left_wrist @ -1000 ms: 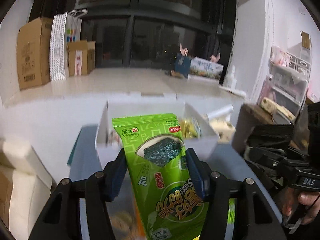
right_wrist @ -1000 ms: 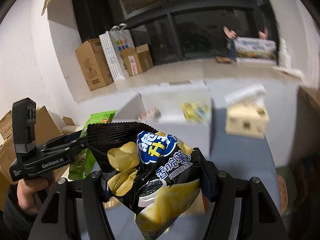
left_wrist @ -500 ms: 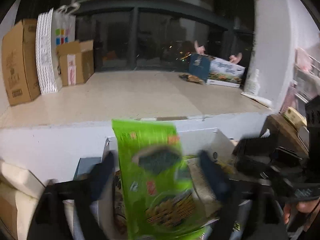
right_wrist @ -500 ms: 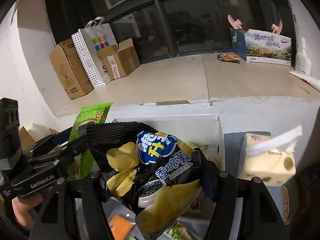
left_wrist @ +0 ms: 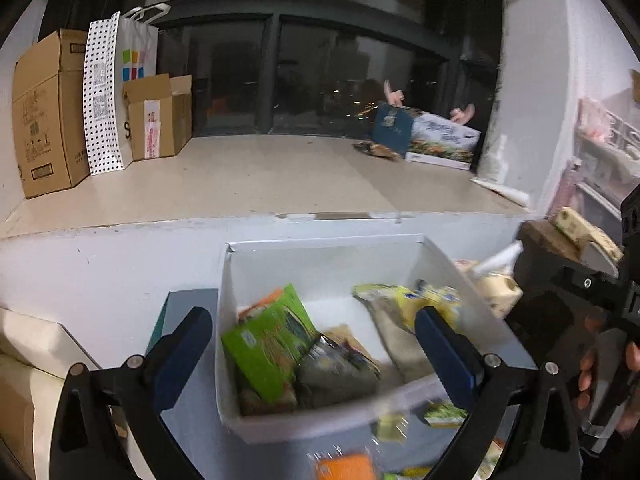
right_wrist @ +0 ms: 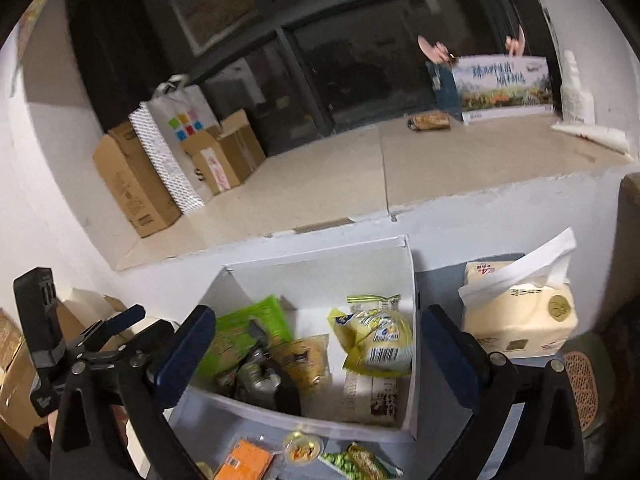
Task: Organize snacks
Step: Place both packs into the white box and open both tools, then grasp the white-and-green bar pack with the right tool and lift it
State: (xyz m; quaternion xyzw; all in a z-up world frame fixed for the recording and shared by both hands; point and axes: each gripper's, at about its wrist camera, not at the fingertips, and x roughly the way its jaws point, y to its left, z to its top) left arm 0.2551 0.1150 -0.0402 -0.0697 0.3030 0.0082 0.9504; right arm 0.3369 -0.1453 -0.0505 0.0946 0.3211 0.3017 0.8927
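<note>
A white open box (left_wrist: 320, 258) (right_wrist: 320, 264) stands on the table against a low white wall. A green seaweed pack (left_wrist: 268, 344) (right_wrist: 244, 332) lies in its left part. A black and yellow chip bag (left_wrist: 340, 372) (right_wrist: 260, 372) lies beside it. Yellow snack packs (left_wrist: 412, 304) (right_wrist: 376, 340) lie on the right side. My left gripper (left_wrist: 316, 344) is open and empty above the box's near side. My right gripper (right_wrist: 316, 348) is open and empty above the box.
An orange pack (right_wrist: 246, 460) (left_wrist: 344, 466), a small round cup (right_wrist: 302, 446) and green packs (right_wrist: 356, 464) lie on the table before the box. A tissue pack (right_wrist: 520, 312) stands right of it. Cardboard boxes (left_wrist: 44, 112) and a paper bag (left_wrist: 108, 92) stand on the ledge behind.
Both grippers have opened. The green seaweed pack has dropped from the left gripper into the box, and the chip bag has dropped from the right gripper into the box.
</note>
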